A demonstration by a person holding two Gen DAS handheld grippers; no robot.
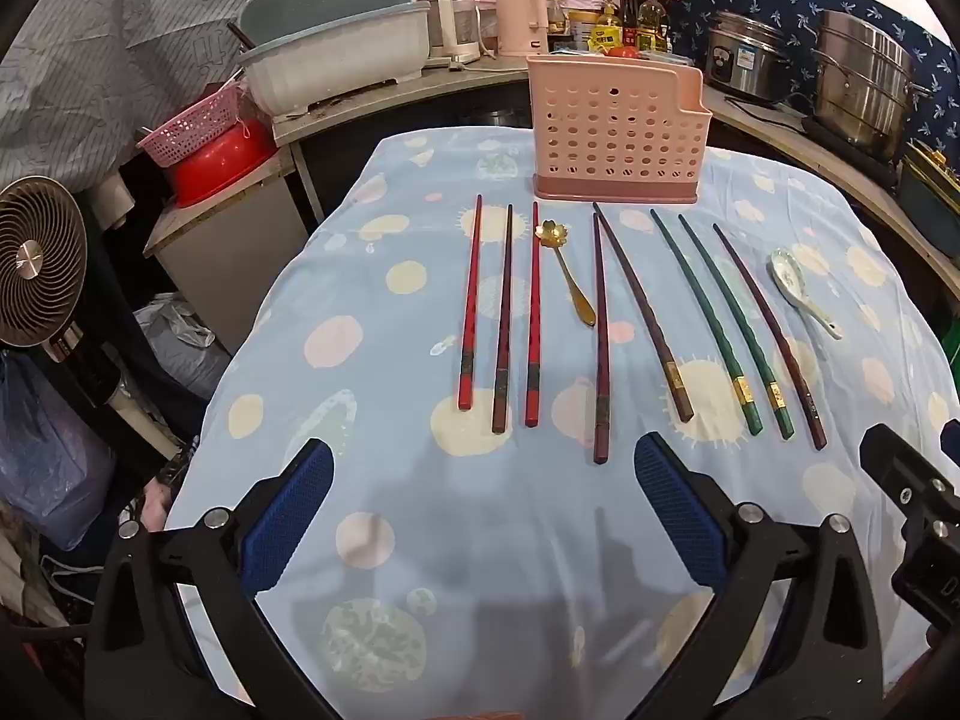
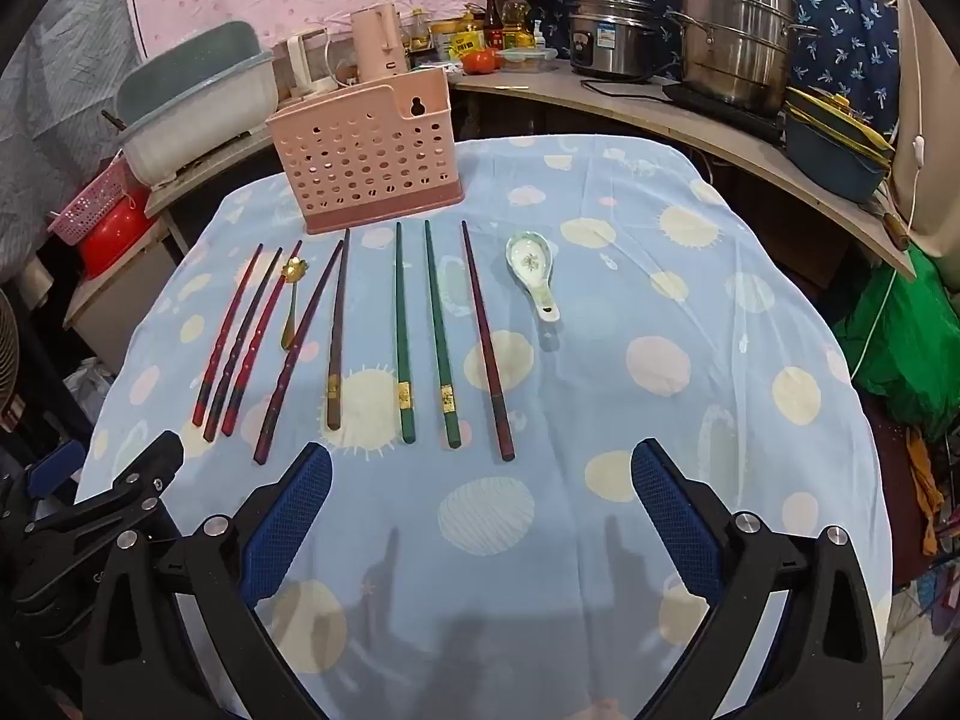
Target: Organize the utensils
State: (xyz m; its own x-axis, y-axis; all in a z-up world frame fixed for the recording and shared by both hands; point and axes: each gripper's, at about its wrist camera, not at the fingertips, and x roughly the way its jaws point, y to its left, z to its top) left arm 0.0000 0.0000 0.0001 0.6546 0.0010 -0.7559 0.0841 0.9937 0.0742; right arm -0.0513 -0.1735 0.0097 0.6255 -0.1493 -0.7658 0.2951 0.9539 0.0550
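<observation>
You held both grippers wide and empty above the near edge of the counter (image 1: pixel 372 276), which was covered by a pale blue cloth with coloured dots. Your left gripper (image 1: pixel 483 516) hung over bare cloth just short of the chopstick ends, and your right gripper (image 2: pixel 480 516) did the same further toward the right edge. The pink perforated holder (image 1: pixel 615 138) stood upright at the far edge. In front of it the utensils lay in a row across the middle, their thick ends toward you: two red chopsticks (image 1: pixel 471 306) with a dark one between them at the left, then a gold spoon (image 1: pixel 567 276), two dark maroon chopsticks (image 1: pixel 600 336) whose far tips nearly met, two green chopsticks (image 1: pixel 705 324) with gold bands, and one more dark chopstick (image 1: pixel 771 336). The white ceramic spoon (image 2: pixel 531 273) lay bowl-up nearest the right edge, apart from the chopsticks
</observation>
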